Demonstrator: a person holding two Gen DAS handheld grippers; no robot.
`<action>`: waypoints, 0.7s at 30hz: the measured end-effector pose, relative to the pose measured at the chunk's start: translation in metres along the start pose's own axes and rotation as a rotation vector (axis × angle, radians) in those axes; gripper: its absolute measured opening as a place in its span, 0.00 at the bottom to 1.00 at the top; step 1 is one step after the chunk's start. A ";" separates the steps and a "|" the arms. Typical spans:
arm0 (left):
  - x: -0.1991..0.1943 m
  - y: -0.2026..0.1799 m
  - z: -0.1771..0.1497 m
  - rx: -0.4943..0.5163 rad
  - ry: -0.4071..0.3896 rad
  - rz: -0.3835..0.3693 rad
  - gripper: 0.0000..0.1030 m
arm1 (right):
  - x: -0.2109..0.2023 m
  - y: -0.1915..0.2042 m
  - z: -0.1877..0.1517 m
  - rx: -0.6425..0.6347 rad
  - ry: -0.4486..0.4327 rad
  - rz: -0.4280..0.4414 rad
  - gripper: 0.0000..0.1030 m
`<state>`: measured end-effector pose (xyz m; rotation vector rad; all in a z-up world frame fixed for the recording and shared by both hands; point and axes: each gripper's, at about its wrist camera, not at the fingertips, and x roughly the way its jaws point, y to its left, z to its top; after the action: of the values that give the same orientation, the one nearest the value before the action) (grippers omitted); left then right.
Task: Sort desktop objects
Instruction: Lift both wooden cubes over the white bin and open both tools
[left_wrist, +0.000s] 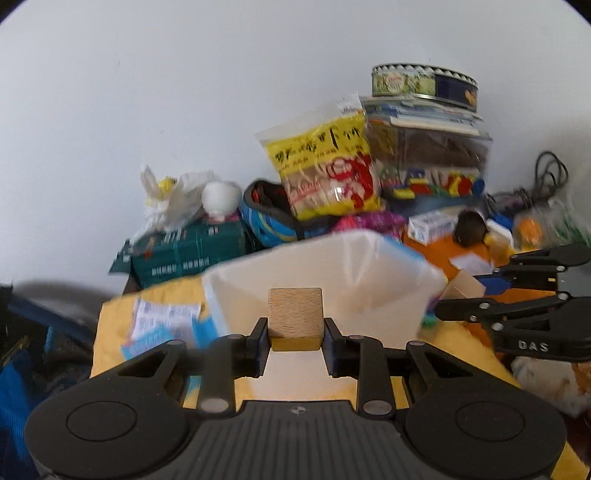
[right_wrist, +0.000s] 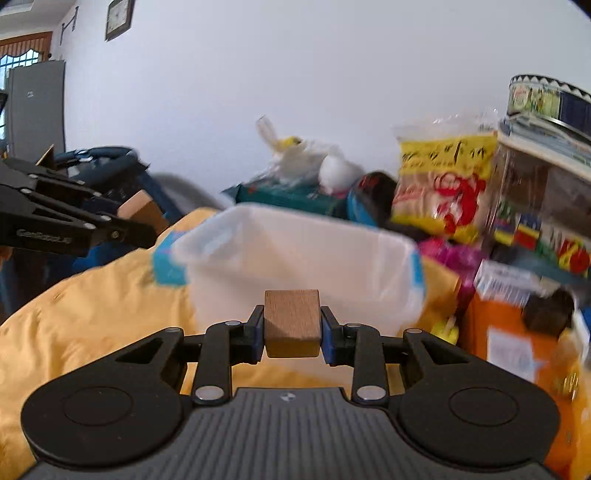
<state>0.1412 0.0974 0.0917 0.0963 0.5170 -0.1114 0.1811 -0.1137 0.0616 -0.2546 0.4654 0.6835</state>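
My left gripper (left_wrist: 295, 334) squeezes one wooden block (left_wrist: 294, 317). My right gripper (right_wrist: 291, 334) squeezes another wooden block (right_wrist: 291, 321). The white box (left_wrist: 369, 284) sits just past both, on the yellow cloth (right_wrist: 92, 306). Both hands look about as near.

Place: I read a lived-in home | wall clock (right_wrist: 119, 18) upper left, curtained window (right_wrist: 20, 51) at left edge | snack bag (left_wrist: 325, 166) and biscuit tin (left_wrist: 424, 83) piled right of centre
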 end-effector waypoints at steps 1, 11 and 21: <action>0.006 0.000 0.006 0.010 -0.007 0.010 0.32 | 0.004 -0.005 0.006 0.005 -0.003 -0.003 0.32; 0.083 0.018 0.042 -0.045 0.068 0.034 0.32 | 0.066 -0.058 0.065 0.207 -0.017 -0.018 0.32; 0.134 0.018 0.029 -0.089 0.200 0.067 0.32 | 0.121 -0.050 0.061 0.253 0.152 -0.027 0.32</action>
<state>0.2731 0.1012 0.0517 0.0381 0.7163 -0.0134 0.3161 -0.0620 0.0586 -0.0741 0.6868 0.5745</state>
